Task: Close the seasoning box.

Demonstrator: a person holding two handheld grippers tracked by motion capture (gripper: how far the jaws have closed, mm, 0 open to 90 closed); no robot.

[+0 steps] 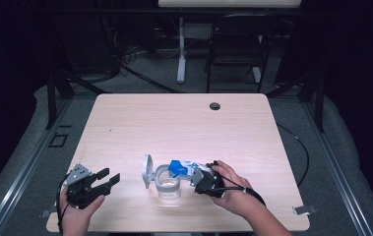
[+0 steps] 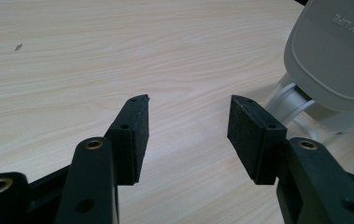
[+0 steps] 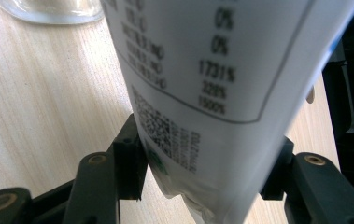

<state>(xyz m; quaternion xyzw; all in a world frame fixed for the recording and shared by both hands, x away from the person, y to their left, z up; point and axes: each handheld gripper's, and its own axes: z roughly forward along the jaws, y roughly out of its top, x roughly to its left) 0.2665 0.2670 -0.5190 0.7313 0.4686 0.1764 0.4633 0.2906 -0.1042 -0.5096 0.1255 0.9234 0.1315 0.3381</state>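
Observation:
A clear glass container (image 1: 168, 186) stands near the table's front edge, its grey hinged lid (image 1: 147, 169) flipped up on the left. My right gripper (image 1: 200, 176) is shut on a white and blue packet (image 1: 181, 168), which leans toward the container's mouth. In the right gripper view the jaws of the right gripper (image 3: 207, 140) press both sides of the printed packet (image 3: 202, 70), and the container's base (image 3: 48, 11) shows at the top left. My left gripper (image 1: 111, 175) rests open to the left of the container, nothing between its jaws. The left gripper view has the left gripper (image 2: 188, 105) pointing past the lid (image 2: 333, 51).
The light wooden table (image 1: 174, 123) has a round cable hole (image 1: 215, 105) near its far edge. A dark chair (image 1: 235, 44) and a white table leg (image 1: 181, 49) stand beyond it. A cable trails off the table's right side.

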